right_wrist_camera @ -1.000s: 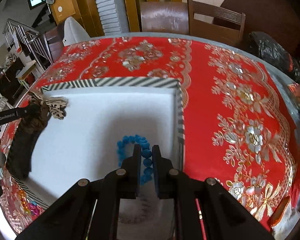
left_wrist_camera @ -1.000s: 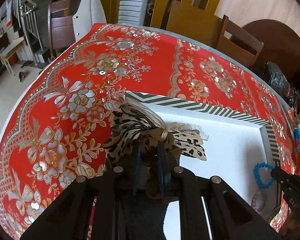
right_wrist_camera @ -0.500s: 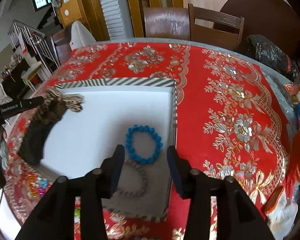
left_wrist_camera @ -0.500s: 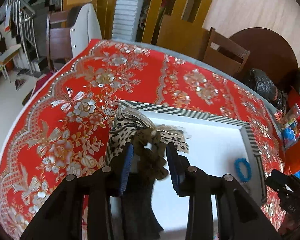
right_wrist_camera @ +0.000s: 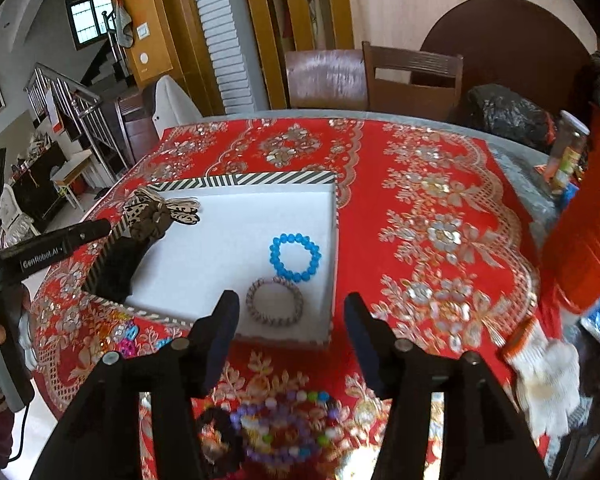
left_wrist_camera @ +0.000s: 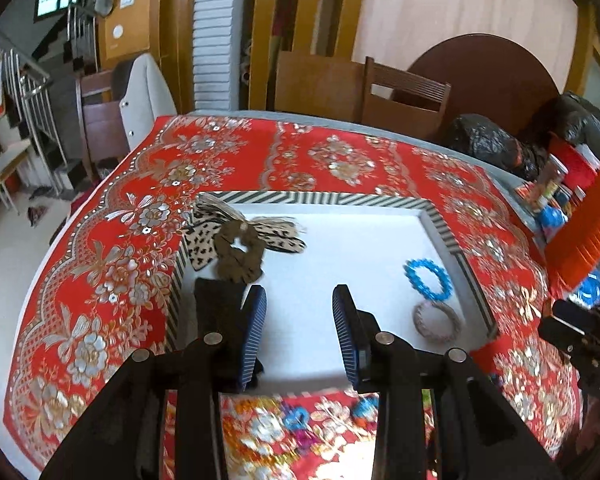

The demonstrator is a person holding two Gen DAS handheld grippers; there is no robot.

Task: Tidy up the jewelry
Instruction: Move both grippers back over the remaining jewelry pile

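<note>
Two bracelets lie in my white tray (right_wrist_camera: pixel 228 216) near its right wall: a blue bracelet (right_wrist_camera: pixel 296 257) and, just toward the tray's near edge from it, a grey bracelet (right_wrist_camera: pixel 274 301), the two about touching. At the tray's far left corner sits a leopard-print hair tie (left_wrist_camera: pixel 236 236), its bow spread across the corner along the far edge and partly over the striped rim. A black strip (left_wrist_camera: pixel 216 312) runs from it along the left wall toward the near edge.

My left gripper (left_wrist_camera: pixel 299 334) hangs wide open over the tray's near left part, holding nothing. My right gripper (right_wrist_camera: pixel 290 336) is also wide open and empty, above the near right corner.

Only the right view shows a ring of mixed-colour beads (right_wrist_camera: pixel 288 424) on the red tablecloth (right_wrist_camera: pixel 420 208) at the table's near edge, and a white glove (right_wrist_camera: pixel 544 372) off to the right. Only the left view shows small coloured pieces (left_wrist_camera: pixel 296 418) below the tray's near edge, too blurred to name.
</note>
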